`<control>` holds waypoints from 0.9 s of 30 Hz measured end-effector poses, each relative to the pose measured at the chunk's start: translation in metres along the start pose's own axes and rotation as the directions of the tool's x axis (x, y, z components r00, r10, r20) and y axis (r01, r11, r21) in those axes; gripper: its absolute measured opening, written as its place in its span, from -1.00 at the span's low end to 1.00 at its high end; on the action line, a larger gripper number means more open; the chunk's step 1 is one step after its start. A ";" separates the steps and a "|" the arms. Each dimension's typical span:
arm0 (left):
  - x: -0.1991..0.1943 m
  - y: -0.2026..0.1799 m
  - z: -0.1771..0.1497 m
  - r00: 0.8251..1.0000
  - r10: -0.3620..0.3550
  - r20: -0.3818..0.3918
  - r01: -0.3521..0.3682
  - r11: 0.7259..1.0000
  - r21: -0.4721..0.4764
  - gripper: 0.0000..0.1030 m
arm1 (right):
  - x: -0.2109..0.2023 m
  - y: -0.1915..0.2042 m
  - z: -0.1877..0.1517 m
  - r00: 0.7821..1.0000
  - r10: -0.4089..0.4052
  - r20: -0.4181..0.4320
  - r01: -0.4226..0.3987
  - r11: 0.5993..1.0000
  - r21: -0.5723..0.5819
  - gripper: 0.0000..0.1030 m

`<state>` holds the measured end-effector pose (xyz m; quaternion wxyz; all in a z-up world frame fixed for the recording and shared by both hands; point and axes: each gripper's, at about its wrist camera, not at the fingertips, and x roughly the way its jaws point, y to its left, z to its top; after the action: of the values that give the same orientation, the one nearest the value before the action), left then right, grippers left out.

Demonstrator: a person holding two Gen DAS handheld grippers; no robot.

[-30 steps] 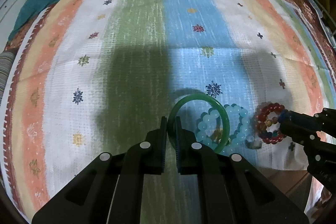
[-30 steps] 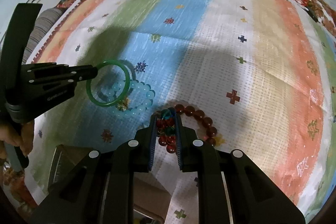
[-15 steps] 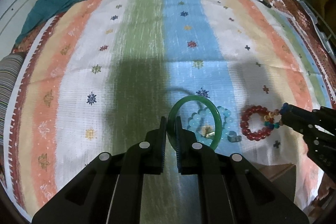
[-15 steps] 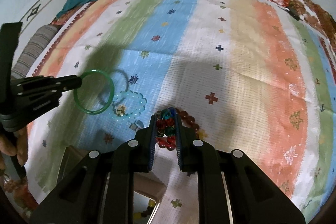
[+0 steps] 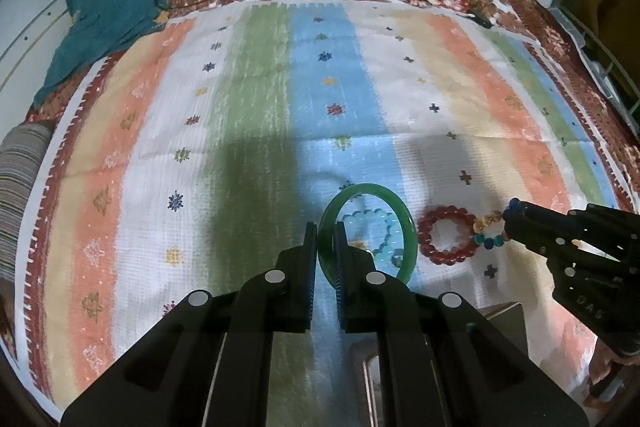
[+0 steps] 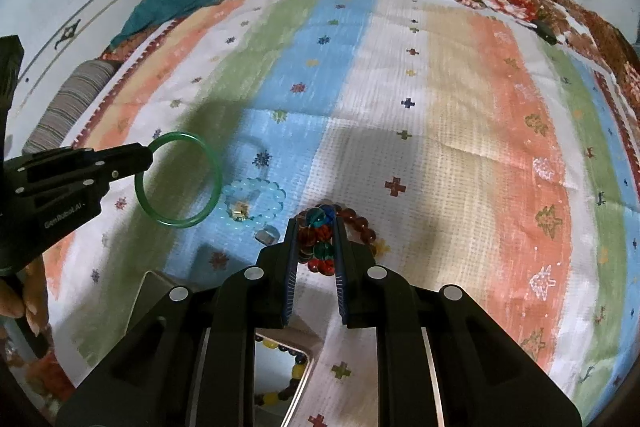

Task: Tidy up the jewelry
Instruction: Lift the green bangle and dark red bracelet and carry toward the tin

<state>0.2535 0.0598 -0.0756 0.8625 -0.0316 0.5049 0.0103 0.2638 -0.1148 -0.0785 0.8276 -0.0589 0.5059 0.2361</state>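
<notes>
I'm holding the green glass bangle [image 5: 370, 231] by its rim in the left gripper [image 5: 326, 259], jaws clenched on it, lifted clear of the striped bedspread [image 5: 256, 131]. The right gripper [image 6: 316, 251] is pinching the multicoloured bead bracelet [image 6: 320, 239]. Risk: the smooth rim slipping out of the jaws, or the dangling beads snagging the red bead bracelet [image 5: 448, 237].

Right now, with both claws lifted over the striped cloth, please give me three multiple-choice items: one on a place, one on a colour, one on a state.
1. Where is the pale blue bead bracelet?
A. on the cloth
B. in the left claw
C. on the teal garment

2. What colour is the bangle?
A. red
B. green
C. yellow

3. What is the state of the right claw?
A. open, holding nothing
B. out of view
C. shut on the mixed bead bracelet

Answers: 1 A, it lies flat on the blue stripe; 2 B, its ring is green; 3 C, beads sit pinched between the fingers.
</notes>
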 end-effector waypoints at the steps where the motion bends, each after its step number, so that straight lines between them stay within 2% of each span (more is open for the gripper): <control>1: -0.003 -0.001 -0.001 1.000 -0.003 0.006 0.003 1.000 0.002 -0.85 | -0.002 0.001 0.000 1.000 -0.001 0.003 0.001 1.000 -0.001 -0.66; 15: -0.042 -0.020 -0.015 0.997 -0.042 0.064 0.040 0.999 0.024 -0.85 | -0.026 0.011 -0.012 0.999 -0.027 0.045 0.028 0.999 -0.022 -0.66; 27: -0.073 -0.032 -0.035 0.992 -0.075 0.104 0.070 0.996 0.047 -0.85 | -0.061 0.026 -0.028 0.994 -0.006 0.108 0.010 0.999 -0.037 -0.66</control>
<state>0.1888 0.0264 -0.0273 0.8884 -0.0306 0.4571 -0.0302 0.2063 -0.1217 -0.0353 0.8535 -0.0635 0.4556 0.2448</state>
